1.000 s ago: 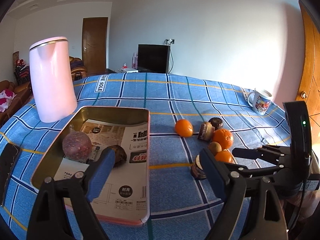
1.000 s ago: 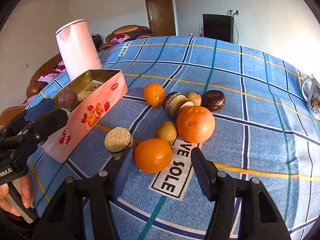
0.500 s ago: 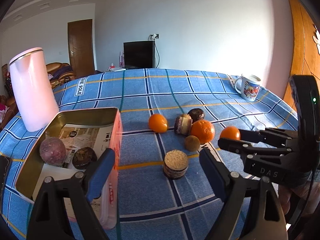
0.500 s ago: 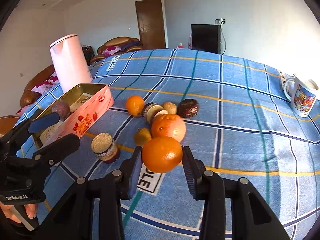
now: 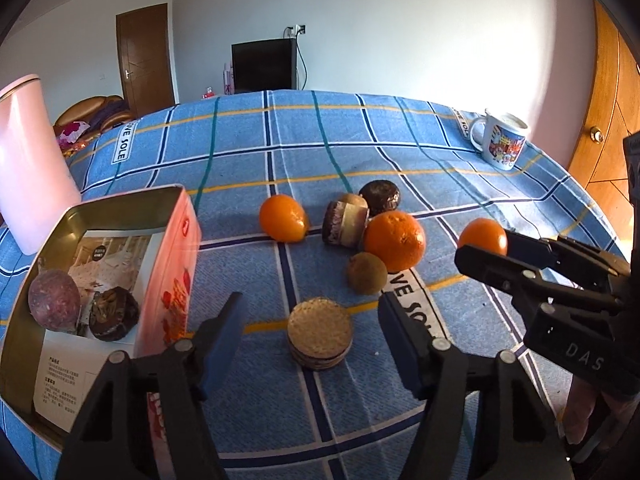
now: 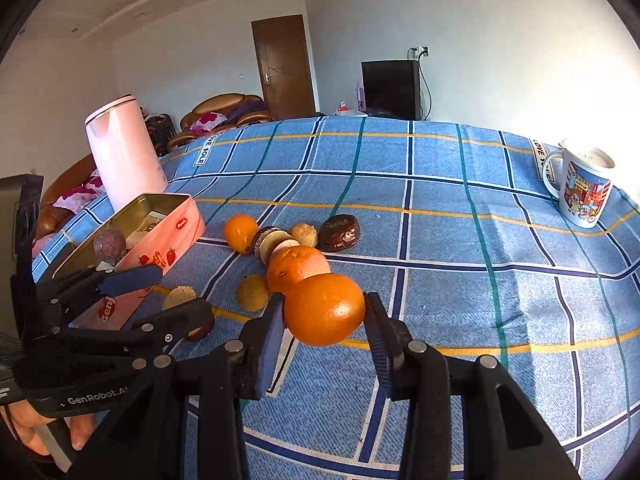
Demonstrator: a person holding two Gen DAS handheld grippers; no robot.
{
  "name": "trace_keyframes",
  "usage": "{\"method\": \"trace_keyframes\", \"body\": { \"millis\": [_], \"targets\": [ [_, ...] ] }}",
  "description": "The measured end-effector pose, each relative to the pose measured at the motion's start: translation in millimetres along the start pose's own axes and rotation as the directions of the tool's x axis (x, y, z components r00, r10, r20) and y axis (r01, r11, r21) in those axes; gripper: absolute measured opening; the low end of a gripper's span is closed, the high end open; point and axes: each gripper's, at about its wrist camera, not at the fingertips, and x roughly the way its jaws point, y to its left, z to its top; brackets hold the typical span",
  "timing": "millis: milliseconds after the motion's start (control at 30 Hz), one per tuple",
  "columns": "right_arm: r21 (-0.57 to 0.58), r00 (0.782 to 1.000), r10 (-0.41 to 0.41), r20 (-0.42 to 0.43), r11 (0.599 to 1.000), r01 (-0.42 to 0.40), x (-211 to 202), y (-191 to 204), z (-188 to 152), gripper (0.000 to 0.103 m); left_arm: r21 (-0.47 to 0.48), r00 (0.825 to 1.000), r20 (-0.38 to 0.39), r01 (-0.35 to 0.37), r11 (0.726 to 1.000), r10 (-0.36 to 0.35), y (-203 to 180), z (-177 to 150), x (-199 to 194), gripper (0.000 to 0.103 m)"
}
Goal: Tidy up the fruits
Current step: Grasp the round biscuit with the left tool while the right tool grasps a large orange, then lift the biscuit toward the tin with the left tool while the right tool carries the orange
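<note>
The right gripper (image 6: 324, 316) is clamped on a round bright orange fruit (image 6: 325, 309), both pads pressed against its sides, and holds it lifted clear of the blue checked tablecloth (image 6: 460, 240). The left gripper (image 5: 310, 330) has just been closing; its jaws stand apart on either side of a round tan sesame-topped biscuit sandwich (image 5: 320, 333) that rests on the cloth, the pads not touching it. Just left of that biscuit sits the open pink rectangular metal tin (image 5: 176, 248), holding a dull purple round fruit (image 5: 54, 300) and a dark chocolate-coloured cake (image 5: 114, 313) on a printed paper leaflet (image 5: 108, 248). Beyond the biscuit lies a loose cluster: a small brown kiwi-like fruit (image 5: 367, 273), a large orange (image 5: 394, 240), a smaller orange (image 5: 283, 218), a cut layered cake piece (image 5: 346, 220) and a dark glossy round pastry (image 5: 380, 197). A tall pale pink kettle (image 6: 124, 152) stands behind the tin, and a white cartoon-printed mug (image 6: 584, 188) sits well apart near the far right edge
</note>
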Motion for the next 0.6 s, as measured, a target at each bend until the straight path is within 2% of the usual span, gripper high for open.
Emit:
{"method": "trace_keyframes", "body": {
  "millis": [67,200,333,467,600],
  "targets": [
    [-0.001,1.000,0.000,-0.002,1.000,0.000,-0.4,0.1,-0.9,0.042,0.008,1.000,-0.020,0.006,1.000,-0.005,-2.1,-0.6,3.0,0.053],
    [-0.001,1.000,0.001,-0.007,1.000,-0.001,0.7,0.0,-1.2,0.042,0.027,0.998,-0.049,0.035,0.999,-0.033,-5.3,-0.5,8.2,0.051],
    [-0.004,1.000,0.002,-0.015,1.000,-0.002,2.1,0.6,-1.3,0.042,-0.030,0.995,-0.087,0.054,0.998,-0.056,5.0,0.0,16.1,0.037],
    [-0.002,1.000,0.008,-0.009,1.000,-0.008,1.0,-0.2,-1.5,0.042,-0.051,0.994,-0.068,0.080,0.996,-0.083,8.3,-0.8,12.3,0.036],
    [-0.002,1.000,0.016,0.010,1.000,-0.016,-2.9,-0.4,-2.0,0.042,-0.039,0.997,-0.029,0.066,0.997,-0.067,6.1,0.5,5.1,0.036]
  ]
}}
